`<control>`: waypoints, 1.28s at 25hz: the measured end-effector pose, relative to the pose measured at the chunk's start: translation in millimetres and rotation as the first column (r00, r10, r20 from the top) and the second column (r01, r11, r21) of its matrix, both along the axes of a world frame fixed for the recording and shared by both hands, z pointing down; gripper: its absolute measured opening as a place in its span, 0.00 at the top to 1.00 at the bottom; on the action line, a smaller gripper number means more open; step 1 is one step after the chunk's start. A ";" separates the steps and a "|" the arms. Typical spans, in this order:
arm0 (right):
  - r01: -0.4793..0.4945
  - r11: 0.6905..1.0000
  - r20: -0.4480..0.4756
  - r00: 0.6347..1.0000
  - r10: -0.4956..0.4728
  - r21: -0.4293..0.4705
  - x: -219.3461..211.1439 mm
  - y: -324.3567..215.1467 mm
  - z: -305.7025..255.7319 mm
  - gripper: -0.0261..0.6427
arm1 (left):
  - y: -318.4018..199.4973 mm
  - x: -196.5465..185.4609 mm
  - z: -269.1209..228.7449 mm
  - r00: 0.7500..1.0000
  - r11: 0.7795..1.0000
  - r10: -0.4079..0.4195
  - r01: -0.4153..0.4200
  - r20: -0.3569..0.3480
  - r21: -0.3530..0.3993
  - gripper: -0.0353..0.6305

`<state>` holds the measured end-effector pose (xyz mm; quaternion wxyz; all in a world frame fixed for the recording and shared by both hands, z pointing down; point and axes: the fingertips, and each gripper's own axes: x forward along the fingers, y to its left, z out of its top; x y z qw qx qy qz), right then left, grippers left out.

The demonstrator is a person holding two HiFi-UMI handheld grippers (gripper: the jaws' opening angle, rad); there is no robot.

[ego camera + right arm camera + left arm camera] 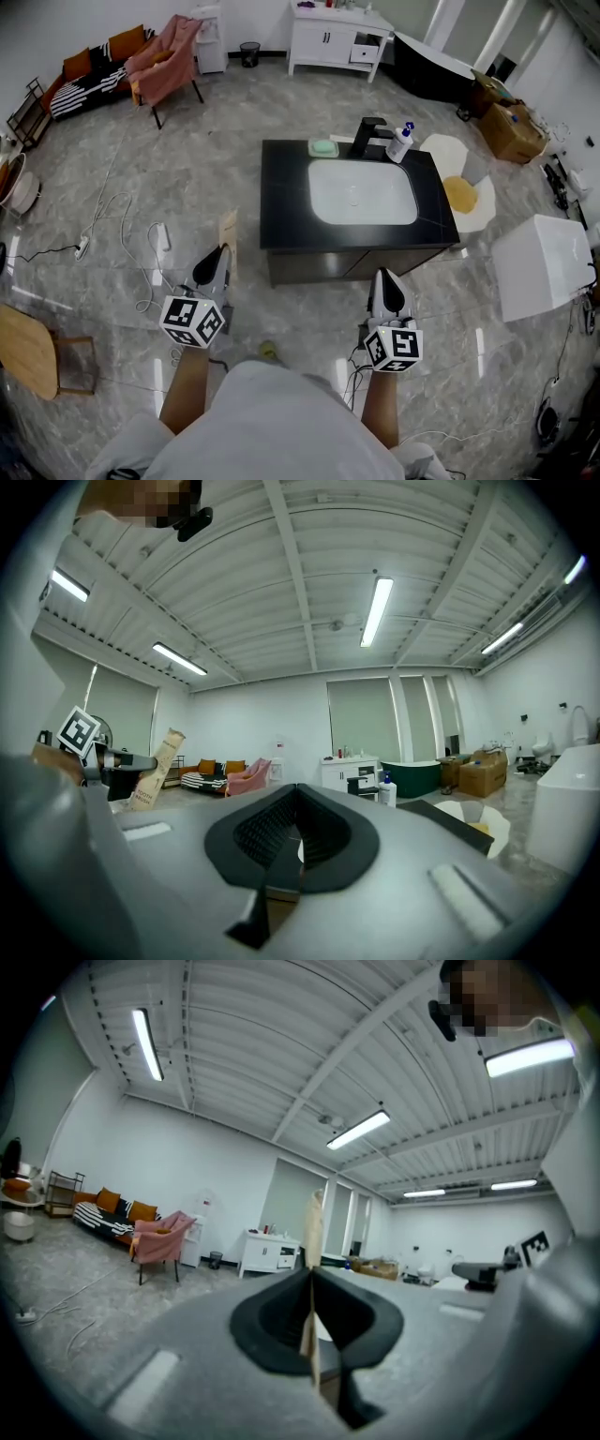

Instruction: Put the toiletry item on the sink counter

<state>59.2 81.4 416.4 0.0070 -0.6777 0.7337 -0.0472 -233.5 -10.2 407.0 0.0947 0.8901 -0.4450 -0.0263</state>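
Note:
A flat tan toothbrush box (228,240) stands upright in my left gripper (218,255), whose jaws are shut on its lower part. In the left gripper view the box (313,1227) shows edge-on, rising from between the closed pads (281,1312). The right gripper view catches the same box (157,767) at the far left. My right gripper (387,279) is shut with nothing in it. Both grippers hover in front of the black sink counter (283,202), short of its near edge. The counter holds a white basin (362,192).
On the counter's far side stand a black faucet (368,136), a green soap dish (323,147) and a white pump bottle (400,142). A white toilet (461,183) and a white box (544,262) are to the right. Cables (122,234) lie on the floor to the left.

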 end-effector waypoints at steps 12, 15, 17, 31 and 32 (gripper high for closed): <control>0.031 0.999 -0.010 0.999 -0.031 -0.020 -33.5 -63.4 5.8 0.96 | -47.7 -24.8 10.4 1.000 1.000 0.002 -0.002 -0.006 -0.015 0.95; 0.043 0.998 -0.006 0.999 -0.044 -0.037 -31.9 -75.3 11.7 0.96 | -55.6 -25.4 15.6 1.000 1.000 -0.006 0.006 -0.009 -0.028 0.95; 0.047 0.998 -0.009 0.999 -0.048 -0.039 -30.8 -84.3 13.4 0.96 | -61.8 -25.3 17.5 1.000 1.000 -0.007 0.007 -0.006 -0.028 0.95; 0.080 0.997 0.030 0.996 -0.080 -0.023 -10.2 -158.6 18.0 0.96 | -118.6 -2.6 25.7 0.999 0.998 -0.035 0.035 0.006 -0.043 0.95; 0.082 0.996 0.031 0.996 -0.081 -0.027 -7.8 -164.5 19.5 0.96 | -124.1 0.7 26.1 0.999 0.998 -0.034 0.035 0.009 -0.044 0.95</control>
